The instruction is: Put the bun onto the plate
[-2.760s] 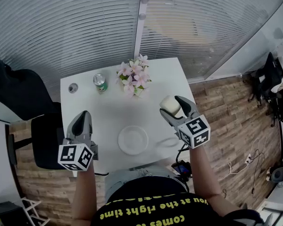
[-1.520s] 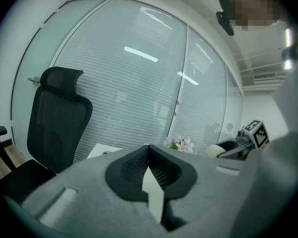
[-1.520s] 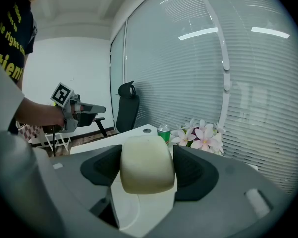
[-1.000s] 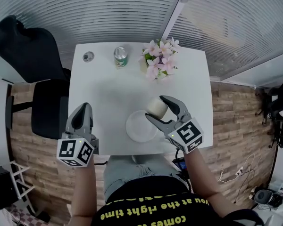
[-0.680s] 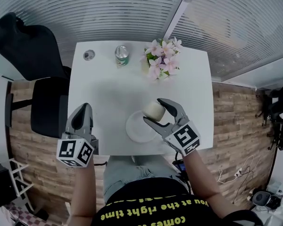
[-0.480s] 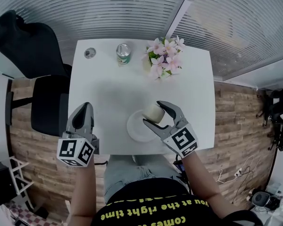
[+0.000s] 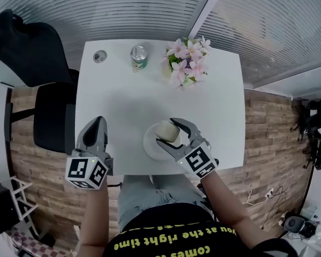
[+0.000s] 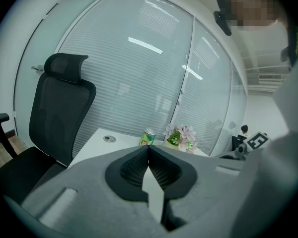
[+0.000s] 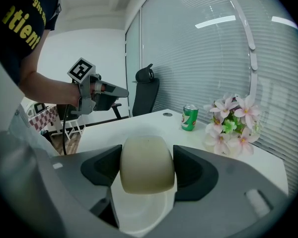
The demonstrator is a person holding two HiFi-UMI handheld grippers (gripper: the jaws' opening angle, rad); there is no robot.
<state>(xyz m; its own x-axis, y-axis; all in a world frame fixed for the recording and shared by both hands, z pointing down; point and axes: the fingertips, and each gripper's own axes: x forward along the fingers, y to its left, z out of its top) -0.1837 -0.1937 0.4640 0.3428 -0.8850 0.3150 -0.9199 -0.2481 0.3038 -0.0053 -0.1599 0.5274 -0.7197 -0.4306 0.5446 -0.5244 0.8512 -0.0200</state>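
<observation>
A pale cream bun [image 7: 166, 131] [image 9: 146, 163] is clamped between the jaws of my right gripper [image 7: 168, 134] [image 9: 147, 165], which is shut on it. It hangs over the white plate [image 7: 151, 144] [image 9: 139, 212] near the front edge of the white table [image 7: 123, 100]. Whether the bun touches the plate cannot be told. My left gripper [image 7: 93, 134] [image 8: 148, 155] is held off the table's front left corner, jaws shut with nothing between them.
At the table's back stand a green can [image 7: 138, 56] [image 9: 189, 118] and a pot of pink flowers [image 7: 188, 59] [image 9: 232, 123]. A round cable grommet [image 7: 100, 56] sits at the back left. A black office chair [image 7: 43, 79] [image 8: 59, 113] is left of the table.
My right gripper has carried the bun from the table's right side leftward and toward me, to a spot over the plate. The left gripper has stayed put.
</observation>
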